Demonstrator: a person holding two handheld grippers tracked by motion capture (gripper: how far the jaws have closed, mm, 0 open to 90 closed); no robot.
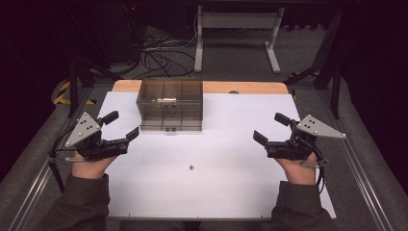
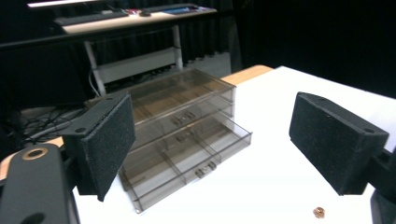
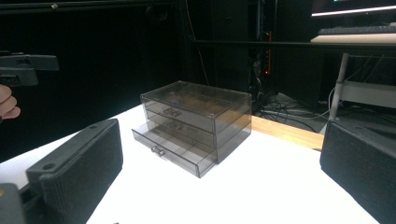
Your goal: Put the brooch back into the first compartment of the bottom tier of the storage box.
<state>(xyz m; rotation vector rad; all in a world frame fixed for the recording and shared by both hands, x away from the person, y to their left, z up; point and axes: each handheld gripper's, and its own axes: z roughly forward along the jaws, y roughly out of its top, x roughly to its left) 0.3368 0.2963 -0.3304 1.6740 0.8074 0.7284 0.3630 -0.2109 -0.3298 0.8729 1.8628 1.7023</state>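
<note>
Both grippers idle, spread wide, nothing held. Left gripper (image 1: 120,126) hovers over the table's left edge, jaws apart and empty; right gripper (image 1: 272,128) hovers near the right edge, jaws also apart and empty. Left gripper view confirms a broad gap between its pads (image 2: 112,140), and right gripper view shows the same between its own.

Work in hand looks like putting the small brass-coloured piece (image 1: 191,167) into the drawer box (image 1: 170,105). The piece lies alone on the white table (image 1: 240,192), toward the front edge, roughly midway between the two grippers and well apart from both. It also shows at the lower right in the left gripper view (image 2: 319,212). The smoky clear drawer box sits at the back edge, left of centre, three drawers stacked; the bottom drawer (image 2: 187,161) is pulled out toward the front, the upper two shut. Small items show inside through the lid, too small to identify.

Judged step: start of the pick, no approach yet. Next move likely calls for one gripper to drop over the piece, jaws narrowed around it; it is tiny and flat-lying, so a pinch low against the table surface is needed, with a risk of it skidding or flicking away.

Room: wide open sheet around the piece, nothing to bump. The open drawer front juts toward the front edge, so carry the piece in from above. Left gripper sits just beside the box's front left corner; watch that.
</note>
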